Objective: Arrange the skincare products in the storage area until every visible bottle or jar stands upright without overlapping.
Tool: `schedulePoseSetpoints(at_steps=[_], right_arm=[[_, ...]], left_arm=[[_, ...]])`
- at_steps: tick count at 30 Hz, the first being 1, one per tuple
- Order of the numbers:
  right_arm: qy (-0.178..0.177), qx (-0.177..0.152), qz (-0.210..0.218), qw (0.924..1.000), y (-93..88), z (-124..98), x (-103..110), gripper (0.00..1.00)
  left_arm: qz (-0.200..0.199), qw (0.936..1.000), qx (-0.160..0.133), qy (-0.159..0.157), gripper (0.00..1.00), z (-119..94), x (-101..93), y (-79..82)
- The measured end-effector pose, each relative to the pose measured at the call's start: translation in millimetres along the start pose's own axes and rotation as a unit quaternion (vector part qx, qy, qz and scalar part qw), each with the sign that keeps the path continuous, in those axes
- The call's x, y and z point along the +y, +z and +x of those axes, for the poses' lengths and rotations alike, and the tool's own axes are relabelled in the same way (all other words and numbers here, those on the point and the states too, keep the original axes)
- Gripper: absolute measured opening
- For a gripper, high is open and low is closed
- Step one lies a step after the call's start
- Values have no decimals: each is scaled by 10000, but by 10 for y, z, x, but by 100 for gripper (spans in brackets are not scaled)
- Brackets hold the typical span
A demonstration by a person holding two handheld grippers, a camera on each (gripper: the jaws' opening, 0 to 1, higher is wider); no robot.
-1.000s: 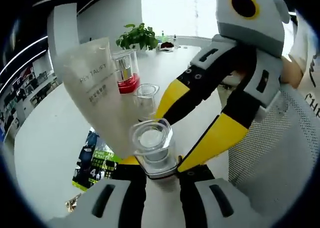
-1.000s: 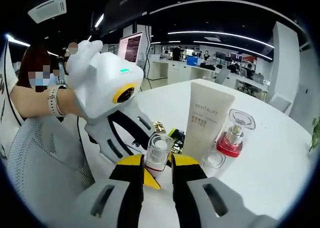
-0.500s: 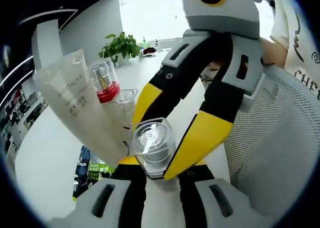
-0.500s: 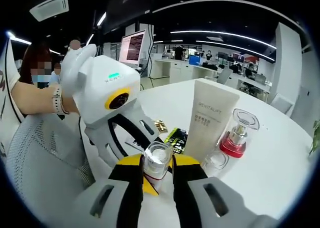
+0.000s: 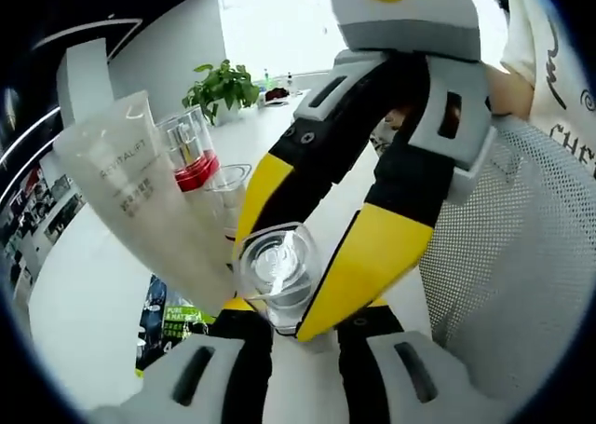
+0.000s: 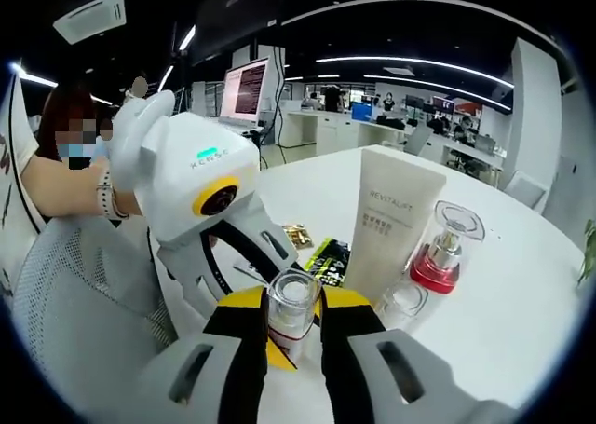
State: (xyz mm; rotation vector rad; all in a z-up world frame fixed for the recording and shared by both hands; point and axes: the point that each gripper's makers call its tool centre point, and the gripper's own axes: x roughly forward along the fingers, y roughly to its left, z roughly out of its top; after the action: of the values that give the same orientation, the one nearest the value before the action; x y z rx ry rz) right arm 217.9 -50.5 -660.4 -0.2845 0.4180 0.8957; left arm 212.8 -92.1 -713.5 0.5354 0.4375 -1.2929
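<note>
A small clear bottle (image 5: 277, 275) with a white inner cap is held between both grippers above the white table (image 5: 84, 266). My left gripper (image 5: 298, 314) is shut on its lower part. My right gripper (image 5: 277, 292) comes in from above, its yellow jaws pressed on the bottle's sides. In the right gripper view the same bottle (image 6: 293, 310) tilts between my right gripper (image 6: 293, 329), and my left gripper (image 6: 250, 280) reaches it from the left. A white tube (image 6: 391, 224), a red-based bottle (image 6: 445, 247) and a small clear jar (image 6: 402, 300) stand upright together.
A green and black packet (image 6: 326, 256) and a small gold item (image 6: 298, 235) lie on the table by the tube. A mesh chair (image 5: 507, 284) is close by. A potted plant (image 5: 222, 90) stands at the table's far edge. A person's hand (image 6: 112, 196) holds the left gripper.
My right gripper's jaws have closed in from wide apart onto the clear bottle. The bottle has tipped its top toward the left camera.
</note>
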Motion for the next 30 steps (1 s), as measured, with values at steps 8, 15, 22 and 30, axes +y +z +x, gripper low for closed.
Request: schedulePoseSetpoints(at_steps=[8, 15, 22, 30], right_arm=[[-75, 16, 24, 10000, -10, -7, -30, 21], [-99, 23, -9, 9999, -14, -11, -25, 22], [-42, 54, -48, 10000, -20, -5, -10, 23], [-63, 83, 18, 9999, -54, -50, -28, 23]], left_arm=[[63, 9998, 134, 114, 30, -2, 48, -55], [-43, 9998, 148, 94, 22, -23, 46, -68], [-57, 9998, 181, 103, 23, -32, 55, -89], [-78, 9995, 223, 228, 27, -72, 136, -141]])
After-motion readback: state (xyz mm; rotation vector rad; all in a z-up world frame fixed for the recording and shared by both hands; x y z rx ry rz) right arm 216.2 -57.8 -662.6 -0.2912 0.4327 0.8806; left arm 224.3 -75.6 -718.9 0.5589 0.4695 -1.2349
